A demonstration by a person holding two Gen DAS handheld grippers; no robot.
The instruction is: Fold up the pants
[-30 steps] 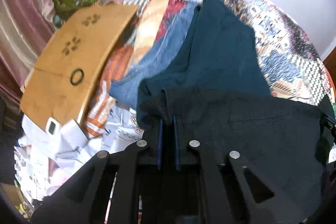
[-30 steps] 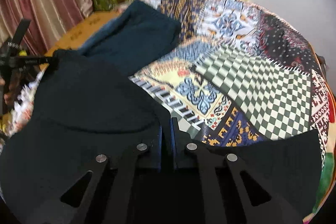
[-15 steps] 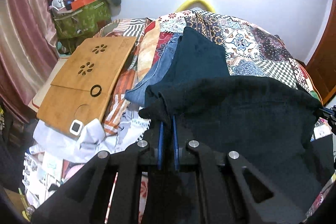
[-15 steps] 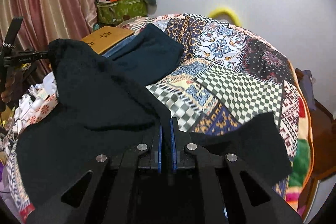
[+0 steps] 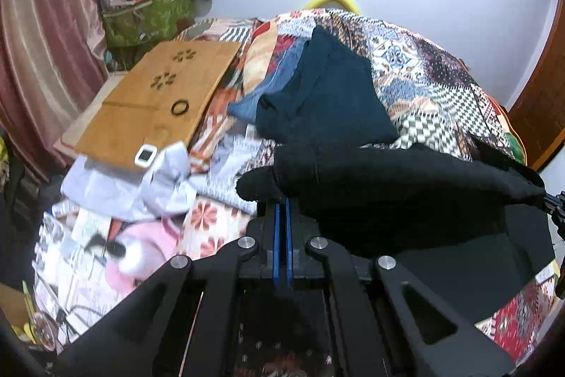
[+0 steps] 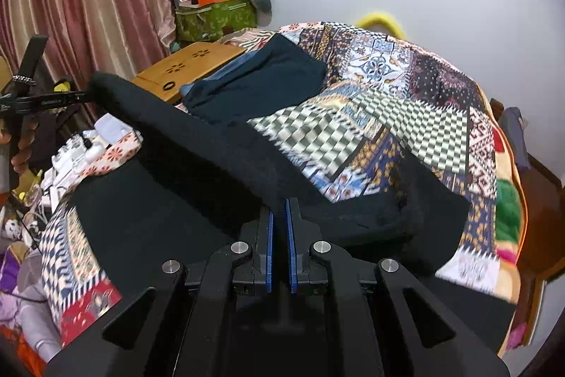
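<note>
The black pants (image 5: 406, 186) hang stretched between my two grippers above the patchwork bed. My left gripper (image 5: 282, 211) is shut on one corner of the raised edge. My right gripper (image 6: 279, 211) is shut on the other end, and the black pants (image 6: 197, 143) run from it up to the left gripper (image 6: 70, 98) at the far left. The lower part of the pants lies on the bed (image 6: 406, 101) below.
Folded dark teal pants (image 5: 328, 94) lie on blue jeans (image 5: 275, 83) further up the bed. A wooden lap tray (image 5: 159, 94) lies to the left, with loose clothes and clutter beside it. A green bag (image 6: 215, 16) stands by the curtain.
Both grippers have pulled back and up with the black pants. The held edge has lifted off the bed and the cloth now sags between them.
</note>
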